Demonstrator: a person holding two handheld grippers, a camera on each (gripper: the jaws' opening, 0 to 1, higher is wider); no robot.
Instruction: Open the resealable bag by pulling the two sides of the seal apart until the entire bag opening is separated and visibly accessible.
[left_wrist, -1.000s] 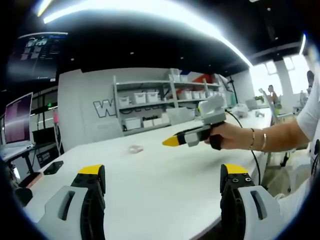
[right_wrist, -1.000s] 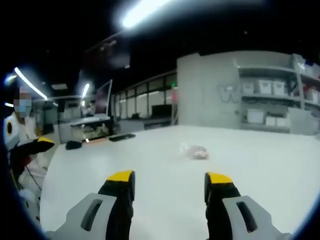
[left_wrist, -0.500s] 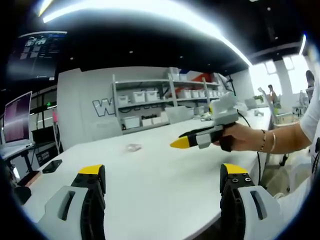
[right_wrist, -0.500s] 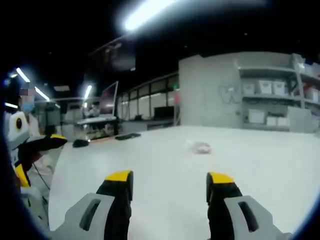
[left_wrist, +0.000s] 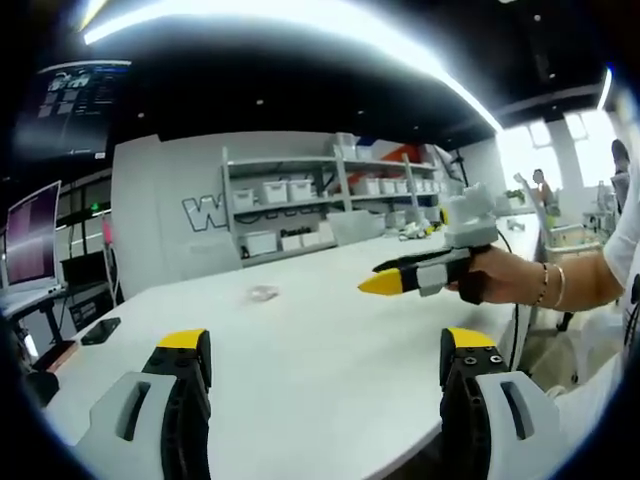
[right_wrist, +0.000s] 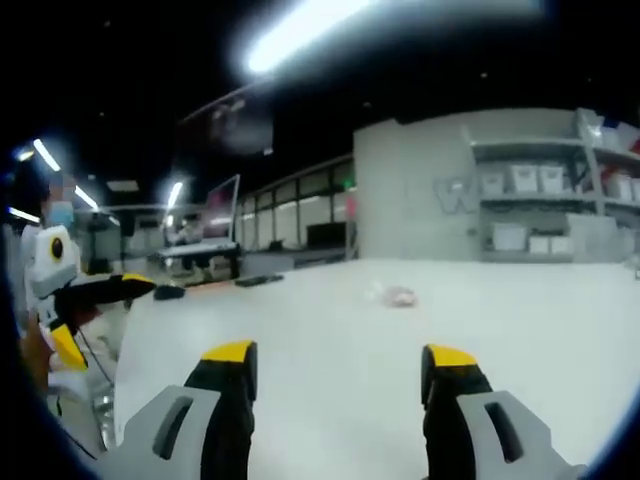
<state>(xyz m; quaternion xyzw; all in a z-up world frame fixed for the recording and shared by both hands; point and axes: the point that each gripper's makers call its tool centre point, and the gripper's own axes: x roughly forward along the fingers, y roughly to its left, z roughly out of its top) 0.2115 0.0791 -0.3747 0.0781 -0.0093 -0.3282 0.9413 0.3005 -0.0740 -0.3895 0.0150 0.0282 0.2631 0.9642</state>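
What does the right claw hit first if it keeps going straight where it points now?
Probably the white table: the right claw is open over bare tabletop. The resealable bag lies farther ahead, slightly right of its centreline, so it likely comes next. Depth is hard to judge.

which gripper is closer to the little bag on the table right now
Neither is close. Both the left gripper and the right gripper hang open, well short of the small bag, which lies alone far out on the white table.
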